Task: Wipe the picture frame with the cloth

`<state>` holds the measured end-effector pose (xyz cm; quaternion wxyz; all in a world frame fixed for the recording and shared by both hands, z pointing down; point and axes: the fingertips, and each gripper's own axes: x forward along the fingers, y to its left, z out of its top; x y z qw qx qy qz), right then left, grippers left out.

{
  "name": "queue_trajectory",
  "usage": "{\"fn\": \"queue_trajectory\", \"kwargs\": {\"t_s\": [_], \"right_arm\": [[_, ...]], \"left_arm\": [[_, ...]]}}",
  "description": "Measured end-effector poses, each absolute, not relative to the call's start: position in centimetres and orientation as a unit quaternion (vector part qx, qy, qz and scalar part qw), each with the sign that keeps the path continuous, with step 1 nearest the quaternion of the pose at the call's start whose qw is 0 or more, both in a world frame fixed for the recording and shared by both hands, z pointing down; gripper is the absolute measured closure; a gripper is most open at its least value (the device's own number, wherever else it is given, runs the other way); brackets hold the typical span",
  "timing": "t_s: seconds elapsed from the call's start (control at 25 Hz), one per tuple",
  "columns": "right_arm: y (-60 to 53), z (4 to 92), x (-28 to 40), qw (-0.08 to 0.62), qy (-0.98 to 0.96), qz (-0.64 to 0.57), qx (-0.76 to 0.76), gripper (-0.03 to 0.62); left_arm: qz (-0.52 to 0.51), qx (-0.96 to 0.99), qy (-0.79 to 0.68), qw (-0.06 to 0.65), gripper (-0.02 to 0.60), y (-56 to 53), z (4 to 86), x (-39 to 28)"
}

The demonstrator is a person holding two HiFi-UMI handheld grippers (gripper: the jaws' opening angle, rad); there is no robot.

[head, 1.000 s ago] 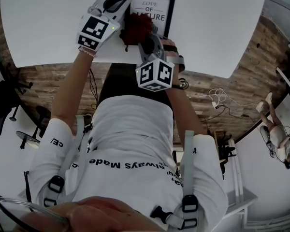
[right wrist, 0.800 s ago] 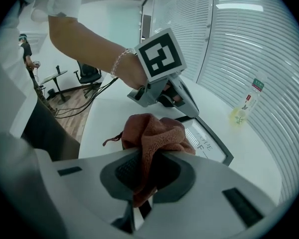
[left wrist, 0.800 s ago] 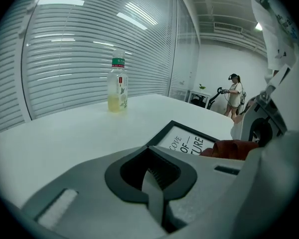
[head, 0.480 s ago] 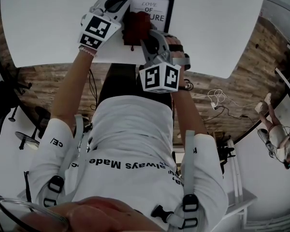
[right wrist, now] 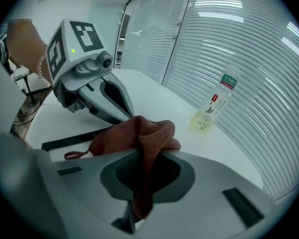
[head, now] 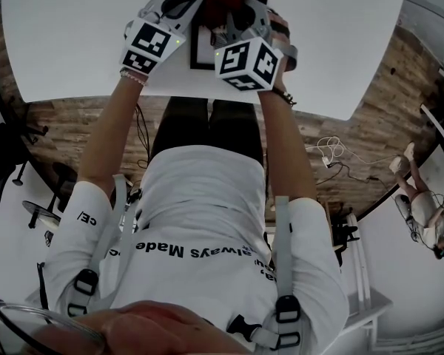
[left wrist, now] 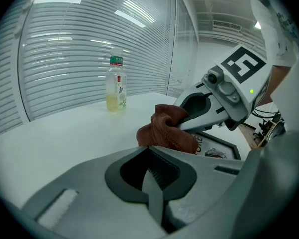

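right gripper (right wrist: 139, 178) jaws pinch the crumpled rust-brown cloth (right wrist: 139, 133) at top centre of the head view, over the black-bordered rectangular picture frame (head: 198, 52) lying on the white table (head: 74, 28). left gripper (left wrist: 150, 178) jaws pressed together, empty, just beside the cloth.

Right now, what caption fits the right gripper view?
Right gripper pinching the cloth by the frame, bottle behind.

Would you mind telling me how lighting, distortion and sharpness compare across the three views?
Head view: dim and flat, with the table edge bowed by the wide lens. Left gripper view: dark round corners, curved blinds with bright glare streaks, bottle fairly sharp. Right gripper view: same bowing; the cloth is crisp and evenly lit.
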<state>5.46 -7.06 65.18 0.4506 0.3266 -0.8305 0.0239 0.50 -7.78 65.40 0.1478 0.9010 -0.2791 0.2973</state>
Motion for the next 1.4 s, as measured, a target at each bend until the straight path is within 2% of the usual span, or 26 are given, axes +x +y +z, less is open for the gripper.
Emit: {"fn": "queue_trajectory", "kwargs": {"t_s": [1.4], "right_arm": [[6.0,66.0,6.4,0.469,-0.846,0.105,0.23,0.579]], "left_arm": [[0.324,0.892,-0.287,0.132,0.578,-8.1,65.4,0.5]]}}
